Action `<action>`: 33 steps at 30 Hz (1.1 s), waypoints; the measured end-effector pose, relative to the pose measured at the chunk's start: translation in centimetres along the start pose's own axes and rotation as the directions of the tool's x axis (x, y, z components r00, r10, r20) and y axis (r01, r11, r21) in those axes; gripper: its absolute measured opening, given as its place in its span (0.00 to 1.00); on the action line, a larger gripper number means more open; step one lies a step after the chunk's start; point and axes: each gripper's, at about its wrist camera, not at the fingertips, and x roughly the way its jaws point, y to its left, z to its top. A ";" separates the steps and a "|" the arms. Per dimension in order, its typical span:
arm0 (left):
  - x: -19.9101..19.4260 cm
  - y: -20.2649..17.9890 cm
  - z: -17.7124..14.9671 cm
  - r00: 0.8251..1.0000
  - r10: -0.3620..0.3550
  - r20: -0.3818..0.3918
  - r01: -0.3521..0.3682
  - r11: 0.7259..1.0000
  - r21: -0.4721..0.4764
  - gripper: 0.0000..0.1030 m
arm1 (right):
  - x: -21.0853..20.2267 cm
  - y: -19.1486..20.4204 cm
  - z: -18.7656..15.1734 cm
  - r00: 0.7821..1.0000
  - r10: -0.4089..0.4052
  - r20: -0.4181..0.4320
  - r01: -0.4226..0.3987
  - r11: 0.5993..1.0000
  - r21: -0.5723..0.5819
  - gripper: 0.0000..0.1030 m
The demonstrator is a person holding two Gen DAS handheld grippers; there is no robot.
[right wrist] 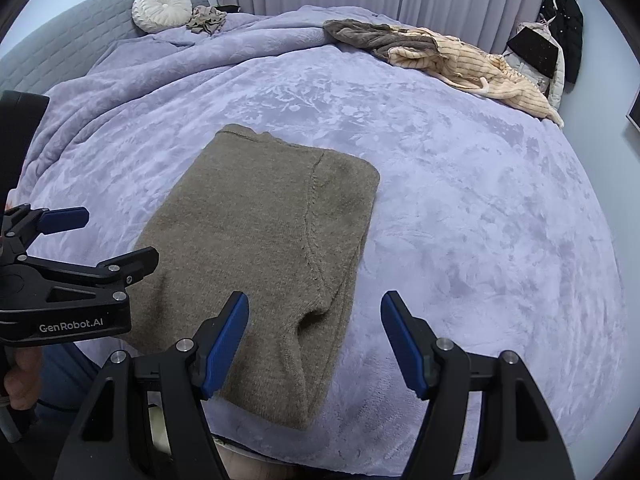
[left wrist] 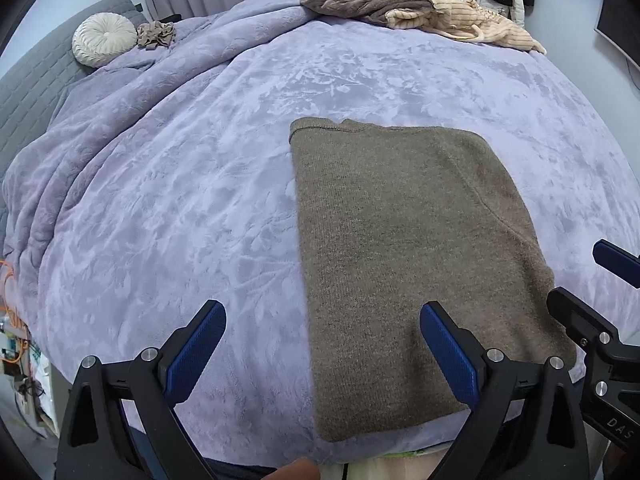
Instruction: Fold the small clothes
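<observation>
A folded brown knit sweater [left wrist: 404,248] lies flat on the lavender blanket [left wrist: 180,208] covering the bed, right of centre in the left wrist view and left of centre in the right wrist view. The left tongs [left wrist: 322,344] stand wide apart at the bottom of the frame, holding nothing, their right pad over the sweater's near part. The right tongs [right wrist: 314,334] are likewise spread and empty, above the sweater's lower right corner. A heap of unfolded clothes [right wrist: 432,54] sits at the upper right, a round white cushion [right wrist: 162,9] at the upper left.
</observation>
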 end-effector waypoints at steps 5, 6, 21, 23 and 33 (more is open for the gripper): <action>-0.2 -0.1 0.3 1.000 -0.008 -0.002 0.009 1.000 0.007 0.95 | 0.0 0.1 0.0 1.000 -0.001 -0.003 0.001 1.000 -0.002 0.70; -0.2 -0.1 0.3 1.000 -0.012 -0.004 0.012 1.000 0.003 0.95 | 0.0 0.1 0.1 1.000 -0.002 -0.003 0.002 1.000 -0.003 0.70; -0.1 0.2 0.6 1.000 -0.019 -0.005 0.019 1.000 -0.010 0.95 | 0.2 0.6 0.4 1.000 -0.001 -0.016 0.001 1.000 -0.016 0.70; 0.0 0.2 0.6 1.000 -0.020 -0.005 0.020 1.000 -0.012 0.95 | 0.3 0.7 0.5 1.000 -0.002 -0.021 0.002 1.000 -0.022 0.70; 0.1 0.5 0.7 1.000 -0.030 -0.008 0.030 0.999 -0.015 0.95 | 0.7 1.0 0.7 0.999 -0.004 -0.046 0.002 0.999 -0.042 0.70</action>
